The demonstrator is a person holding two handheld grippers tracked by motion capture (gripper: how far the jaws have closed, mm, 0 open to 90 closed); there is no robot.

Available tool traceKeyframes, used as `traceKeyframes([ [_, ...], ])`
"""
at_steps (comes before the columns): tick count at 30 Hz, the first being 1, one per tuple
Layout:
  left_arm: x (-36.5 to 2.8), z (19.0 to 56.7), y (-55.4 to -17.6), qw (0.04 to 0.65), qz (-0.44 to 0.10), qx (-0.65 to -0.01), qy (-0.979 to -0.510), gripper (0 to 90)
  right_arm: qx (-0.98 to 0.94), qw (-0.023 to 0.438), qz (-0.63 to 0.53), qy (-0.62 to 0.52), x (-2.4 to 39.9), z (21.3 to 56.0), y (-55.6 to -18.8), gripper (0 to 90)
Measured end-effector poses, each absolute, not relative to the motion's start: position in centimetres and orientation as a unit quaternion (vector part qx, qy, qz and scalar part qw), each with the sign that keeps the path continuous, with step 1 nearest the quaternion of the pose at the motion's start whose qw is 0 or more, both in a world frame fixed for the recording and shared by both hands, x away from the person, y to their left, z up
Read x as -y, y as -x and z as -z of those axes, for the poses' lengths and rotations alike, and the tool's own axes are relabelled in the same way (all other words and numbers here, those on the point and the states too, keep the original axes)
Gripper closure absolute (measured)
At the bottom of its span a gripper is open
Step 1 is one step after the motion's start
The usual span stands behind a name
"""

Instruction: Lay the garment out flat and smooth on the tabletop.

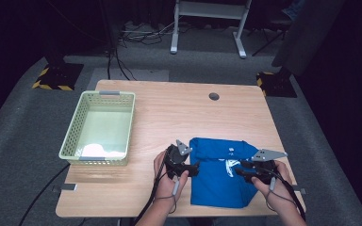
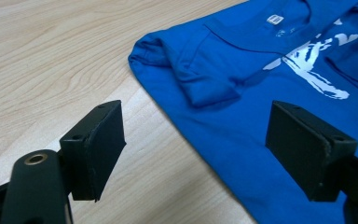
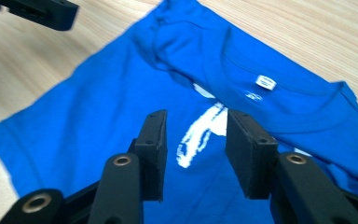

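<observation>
Over the blue T-shirt [image 1: 219, 174] the right gripper [image 1: 243, 172] hung w/ jaws partly apart, gripping nothing; left gripper [image 1: 192, 168], jaws wide, empty, sat at its left edge. Shirt lay folded on the wood table [image 1: 169, 113], near edge, green basket [image 1: 101, 127] to the left, grey carpet [image 1: 23, 141] & dark room around.

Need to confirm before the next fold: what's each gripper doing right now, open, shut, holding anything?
Left gripper: jaws wide open, holding nothing, at the blue T-shirt's edge.
Right gripper: jaws partly open over the shirt's white print, gripping nothing.
</observation>
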State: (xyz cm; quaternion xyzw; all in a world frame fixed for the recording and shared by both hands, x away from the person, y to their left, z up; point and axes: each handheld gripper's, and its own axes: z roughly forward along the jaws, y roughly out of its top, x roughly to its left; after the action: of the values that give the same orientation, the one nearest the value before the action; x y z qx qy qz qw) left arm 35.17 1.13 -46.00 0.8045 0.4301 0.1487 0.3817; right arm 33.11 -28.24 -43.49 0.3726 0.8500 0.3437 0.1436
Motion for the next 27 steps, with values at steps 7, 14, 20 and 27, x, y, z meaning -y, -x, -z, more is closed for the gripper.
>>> traceKeyframes([
  [7, -0.1, 46.5, -35.7, 0.371, -0.142, -0.422, -0.815, 25.3, -0.847, 0.148, -0.329, -0.392, 28.7, 44.9, -34.0, 59.0],
  [14, 0.9, 47.4, -36.0, 0.357, -0.138, -0.401, -0.832, 24.8, -0.849, 0.156, -0.309, -0.399, 28.6, 46.2, -34.7, 58.1],
  [20, 1.1, 48.1, -36.5, 0.341, -0.136, -0.399, -0.840, 23.9, -0.851, 0.161, -0.295, -0.404, 28.3, 47.2, -35.3, 55.6],
  [27, 1.6, 48.9, -37.1, 0.304, -0.145, -0.405, -0.850, 24.7, -0.858, 0.171, -0.273, -0.401, 28.0, 48.2, -35.9, 59.6],
])
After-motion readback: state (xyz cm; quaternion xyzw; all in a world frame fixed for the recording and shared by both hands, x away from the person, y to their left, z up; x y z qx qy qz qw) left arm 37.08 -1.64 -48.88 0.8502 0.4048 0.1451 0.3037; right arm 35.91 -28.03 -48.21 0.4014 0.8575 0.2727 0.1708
